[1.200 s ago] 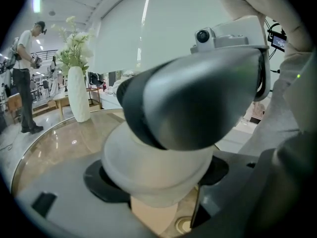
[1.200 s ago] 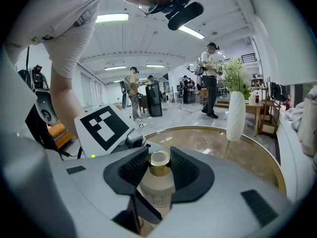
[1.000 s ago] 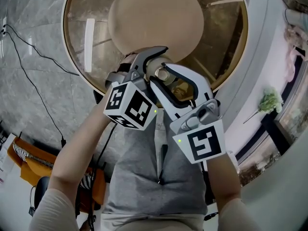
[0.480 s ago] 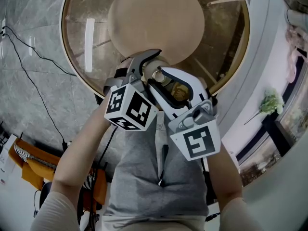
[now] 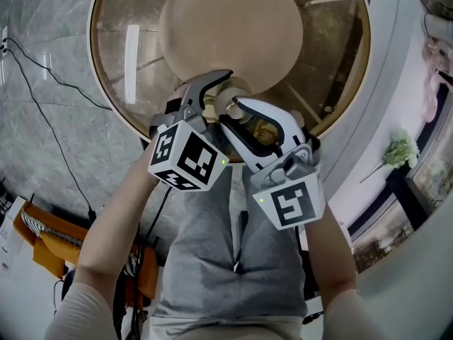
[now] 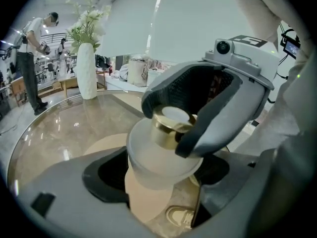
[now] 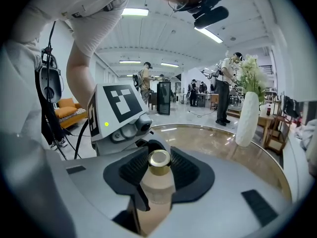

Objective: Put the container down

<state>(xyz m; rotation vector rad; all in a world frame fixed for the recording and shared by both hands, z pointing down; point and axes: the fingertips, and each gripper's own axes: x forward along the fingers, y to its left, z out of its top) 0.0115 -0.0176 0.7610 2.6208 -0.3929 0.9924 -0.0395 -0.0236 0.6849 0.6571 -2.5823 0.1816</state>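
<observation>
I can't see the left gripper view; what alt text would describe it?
The left gripper clamps a frosted white bottle while the right gripper grips its gold cap from above with dark-padded jaws. Behind are a round glass table and a white vase of flowers.

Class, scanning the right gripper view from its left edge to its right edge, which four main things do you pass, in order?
In order: orange sofa → marker cube → gold-capped container → white vase with flowers.
</observation>
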